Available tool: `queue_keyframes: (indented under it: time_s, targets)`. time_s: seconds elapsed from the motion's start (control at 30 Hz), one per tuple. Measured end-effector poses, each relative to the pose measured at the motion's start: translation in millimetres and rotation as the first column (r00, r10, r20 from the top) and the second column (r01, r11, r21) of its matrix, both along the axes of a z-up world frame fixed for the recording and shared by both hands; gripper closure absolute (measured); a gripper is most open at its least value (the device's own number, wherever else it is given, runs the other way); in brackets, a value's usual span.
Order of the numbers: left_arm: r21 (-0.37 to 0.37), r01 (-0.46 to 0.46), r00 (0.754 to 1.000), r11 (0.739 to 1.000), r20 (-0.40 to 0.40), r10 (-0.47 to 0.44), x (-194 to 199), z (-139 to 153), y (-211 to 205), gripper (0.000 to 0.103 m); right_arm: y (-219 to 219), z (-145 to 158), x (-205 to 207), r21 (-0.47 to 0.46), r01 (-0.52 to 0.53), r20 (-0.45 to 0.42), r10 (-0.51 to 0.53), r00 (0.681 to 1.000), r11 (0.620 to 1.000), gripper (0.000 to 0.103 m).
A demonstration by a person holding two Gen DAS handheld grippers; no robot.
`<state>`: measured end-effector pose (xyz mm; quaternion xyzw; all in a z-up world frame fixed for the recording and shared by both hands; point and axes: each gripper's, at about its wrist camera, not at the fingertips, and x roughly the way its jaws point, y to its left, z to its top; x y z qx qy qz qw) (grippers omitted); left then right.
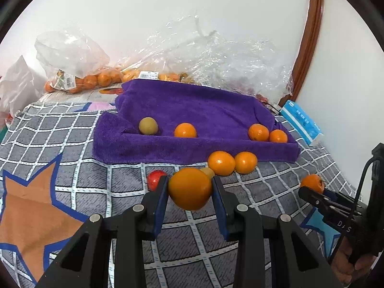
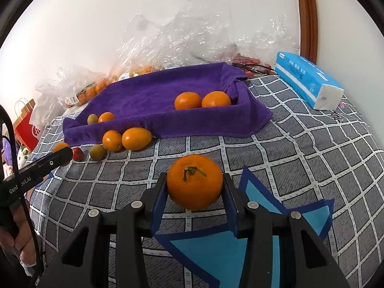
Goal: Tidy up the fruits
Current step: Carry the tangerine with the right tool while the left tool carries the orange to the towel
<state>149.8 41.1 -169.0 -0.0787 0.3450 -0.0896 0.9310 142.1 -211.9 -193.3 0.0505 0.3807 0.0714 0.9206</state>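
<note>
My left gripper (image 1: pixel 190 188) is shut on a smooth orange (image 1: pixel 189 189), held just above the checked cloth. My right gripper (image 2: pixel 195 184) is shut on a stemmed orange (image 2: pixel 194 181); it shows at the right of the left wrist view (image 1: pixel 312 183). A purple towel tray (image 1: pixel 192 148) holds a green fruit (image 1: pixel 148 126) and three oranges (image 1: pixel 185 130). In front of it lie two oranges (image 1: pixel 220 163), a red fruit (image 1: pixel 154 178) and a partly hidden yellowish fruit (image 1: pixel 208 171). The right wrist view shows the tray (image 2: pixel 168 124), two oranges (image 2: pixel 201 100) in it and two oranges (image 2: pixel 124 139) before it.
Clear plastic bags (image 1: pixel 216 55) with more oranges (image 1: pixel 96 80) lie behind the tray by the wall. A blue tissue pack (image 2: pixel 309 81) lies right of the tray. A red paper bag (image 2: pixel 26 129) stands at far left. A wooden frame (image 1: pixel 309 33) runs up the wall.
</note>
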Motion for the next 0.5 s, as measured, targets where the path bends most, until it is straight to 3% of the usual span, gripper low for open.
queue_keyframes:
  time_s: [0.2, 0.5]
  targets:
    - [0.004, -0.004, 1.0, 1.0, -0.005, 0.004, -3, 5, 5, 0.069, 9, 11, -1, 0.01, -0.032, -0.002, 0.032, 0.999, 0.999, 0.06]
    - [-0.015, -0.028, 1.0, 1.0, -0.013, 0.027, 3, 30, 19, 0.069, 30, 55, 13, -0.03, -0.06, 0.081, 0.062, 0.995, 0.998, 0.06]
